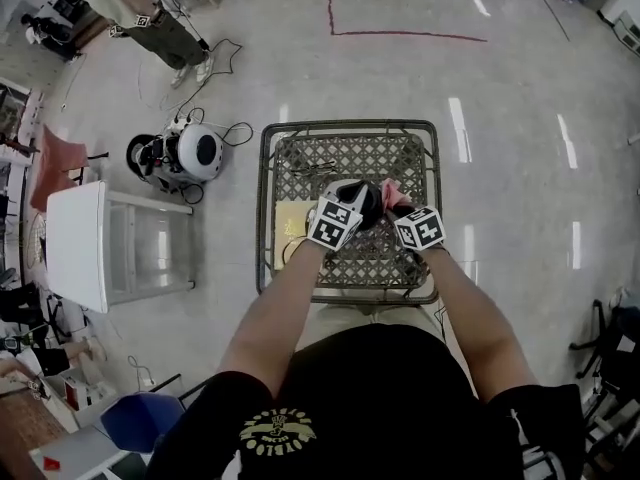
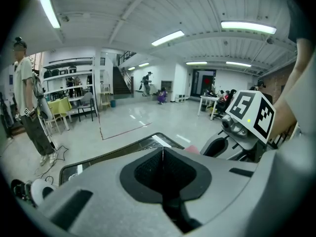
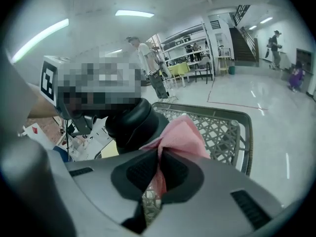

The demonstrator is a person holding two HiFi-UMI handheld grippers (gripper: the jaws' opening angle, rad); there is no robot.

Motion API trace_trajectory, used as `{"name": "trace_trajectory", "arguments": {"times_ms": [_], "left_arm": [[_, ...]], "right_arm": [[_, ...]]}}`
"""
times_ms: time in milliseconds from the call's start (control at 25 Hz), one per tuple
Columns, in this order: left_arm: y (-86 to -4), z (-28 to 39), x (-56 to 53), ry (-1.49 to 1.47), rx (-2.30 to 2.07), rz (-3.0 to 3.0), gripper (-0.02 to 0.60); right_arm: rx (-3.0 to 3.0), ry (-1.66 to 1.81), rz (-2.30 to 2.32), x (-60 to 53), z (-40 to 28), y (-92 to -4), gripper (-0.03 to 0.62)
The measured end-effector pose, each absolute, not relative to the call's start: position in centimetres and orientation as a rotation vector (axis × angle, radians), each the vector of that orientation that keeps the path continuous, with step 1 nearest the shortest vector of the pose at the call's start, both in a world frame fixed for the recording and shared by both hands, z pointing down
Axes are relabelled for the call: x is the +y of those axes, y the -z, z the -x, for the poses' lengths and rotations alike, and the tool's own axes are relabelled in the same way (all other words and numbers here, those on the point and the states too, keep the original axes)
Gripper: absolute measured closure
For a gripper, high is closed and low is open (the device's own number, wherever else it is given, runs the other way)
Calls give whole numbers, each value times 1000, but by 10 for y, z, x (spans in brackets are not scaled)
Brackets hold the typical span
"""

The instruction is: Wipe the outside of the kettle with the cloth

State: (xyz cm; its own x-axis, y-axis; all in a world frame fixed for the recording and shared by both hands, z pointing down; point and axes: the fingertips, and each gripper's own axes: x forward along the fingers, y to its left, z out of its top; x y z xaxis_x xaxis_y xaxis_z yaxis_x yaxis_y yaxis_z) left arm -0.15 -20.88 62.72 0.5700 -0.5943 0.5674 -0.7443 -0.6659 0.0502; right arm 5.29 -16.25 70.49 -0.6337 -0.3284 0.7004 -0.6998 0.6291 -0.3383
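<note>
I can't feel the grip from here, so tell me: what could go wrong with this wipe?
1. The right tool pinches only a narrow bunch of the cloth. Dragging it over the kettle might pull it free.
2. The left tool is shut with nothing seen between its jaws, so the kettle may be unsteadied and could slide or tip on the lattice table.
3. Both tools sit close together by the kettle and might knock each other.

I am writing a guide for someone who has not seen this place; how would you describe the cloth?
Find the grey lattice table in the middle of the shiny floor. Above it, the right gripper pinches the cloth beside the dark kettle. It is the only pink, soft thing there.
</note>
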Motion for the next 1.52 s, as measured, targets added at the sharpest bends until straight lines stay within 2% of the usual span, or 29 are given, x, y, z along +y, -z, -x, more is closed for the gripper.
{"name": "trace_trajectory", "arguments": {"times_ms": [640,1240,1520], "left_arm": [[-634,8,-207,-775,-1125,-2520,568],[-633,8,-205,-774,-1121,-2529,568],[-634,8,-205,-771,-1106,-2538,568]], "right_arm": [[-2242,-842,-728,-123,-35,-716,574],[-2304,-789,-584,-86,45,-700,574],[-2283,-786,-597,-82,36,-709,574]]}}
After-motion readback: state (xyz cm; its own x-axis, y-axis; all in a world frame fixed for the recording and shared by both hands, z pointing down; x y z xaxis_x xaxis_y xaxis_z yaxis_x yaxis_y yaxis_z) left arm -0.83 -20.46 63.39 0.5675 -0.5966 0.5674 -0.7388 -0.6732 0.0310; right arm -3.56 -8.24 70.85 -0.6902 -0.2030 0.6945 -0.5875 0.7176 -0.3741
